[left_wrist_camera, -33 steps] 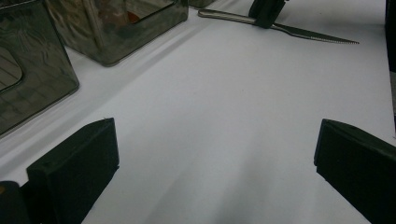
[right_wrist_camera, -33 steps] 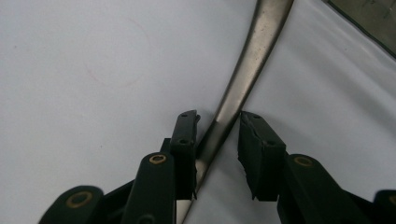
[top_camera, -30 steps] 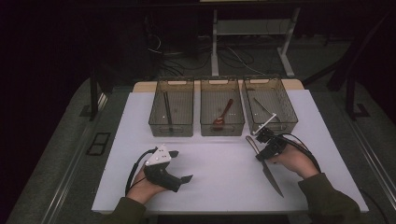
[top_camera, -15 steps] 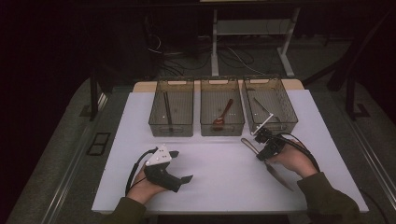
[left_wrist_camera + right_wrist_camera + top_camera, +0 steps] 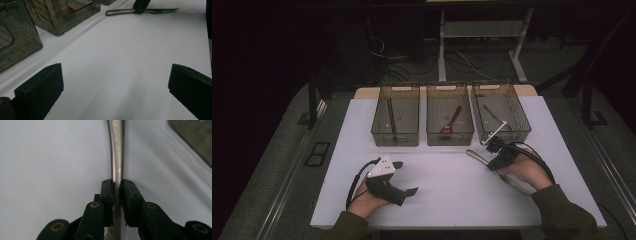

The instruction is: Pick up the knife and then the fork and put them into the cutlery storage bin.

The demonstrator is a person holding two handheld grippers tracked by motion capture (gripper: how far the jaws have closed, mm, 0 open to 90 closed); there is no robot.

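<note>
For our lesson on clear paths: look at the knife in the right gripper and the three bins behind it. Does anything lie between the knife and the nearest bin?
Nothing visible does. The right gripper is closed on the knife, and only bare white table separates it from the right-hand bin.

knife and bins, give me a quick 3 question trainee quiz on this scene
1. True or false: the right gripper is shut on the knife.
2. Which bin holds the red spoon: A left, B middle, C right?
3. The left gripper is ____ (open or shut).

Key: 1 true, its fingers have just been closing on the handle. 2 B, the middle bin. 3 open, with nothing between them.
</note>
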